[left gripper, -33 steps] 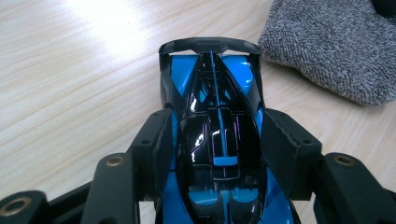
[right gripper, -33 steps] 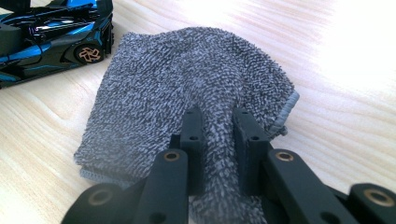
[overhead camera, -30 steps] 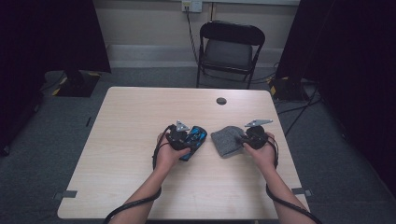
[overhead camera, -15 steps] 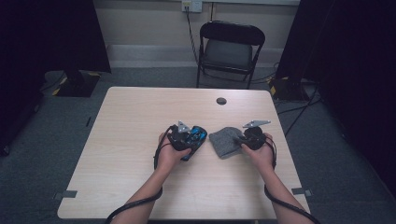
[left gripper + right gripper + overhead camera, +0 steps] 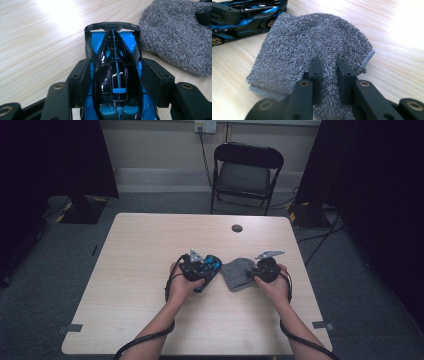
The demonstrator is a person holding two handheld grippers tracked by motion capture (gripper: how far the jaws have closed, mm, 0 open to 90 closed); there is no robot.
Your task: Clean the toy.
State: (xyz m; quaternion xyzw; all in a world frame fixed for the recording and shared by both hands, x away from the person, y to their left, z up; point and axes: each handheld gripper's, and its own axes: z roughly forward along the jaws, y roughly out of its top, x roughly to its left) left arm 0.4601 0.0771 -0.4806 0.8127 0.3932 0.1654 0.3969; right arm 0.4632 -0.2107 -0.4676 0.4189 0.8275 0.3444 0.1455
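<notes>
Left gripper (image 5: 116,82) clamps the blue toy car (image 5: 115,75) on the table (image 5: 150,250), fingers (image 5: 81,77) on its flanks; right gripper (image 5: 329,72) pinches the grey cloth (image 5: 312,42) just beside. Hold the car steady, wipe lightly.

Count on table (image 5: 150,320): 1 toy car (image 5: 209,266), blue and black; 1 grey cloth (image 5: 239,274); 1 small dark round disc (image 5: 237,228). Grippers: 2, left gripper (image 5: 200,266) and right gripper (image 5: 259,270). Behind table: 1 folding chair (image 5: 246,172).
</notes>
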